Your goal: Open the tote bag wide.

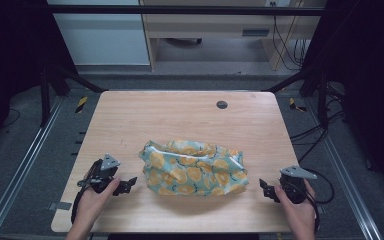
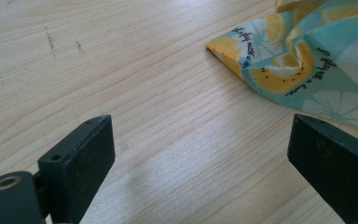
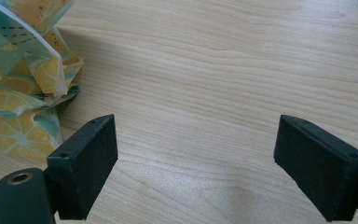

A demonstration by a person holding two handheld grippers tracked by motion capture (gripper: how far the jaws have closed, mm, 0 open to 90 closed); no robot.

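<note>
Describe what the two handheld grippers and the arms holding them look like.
Both the left gripper and right gripper are black, each with two flat rectangular jaws showing small screw holes. A grey three-cornered plate tops each, and a black cable trails from each. The forearms are bare, with no sleeves in sight.

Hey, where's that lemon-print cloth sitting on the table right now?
In the high view the lemon-print cloth lies crumpled on the near middle of the wooden table, between the left gripper and right gripper, touching neither.
</note>
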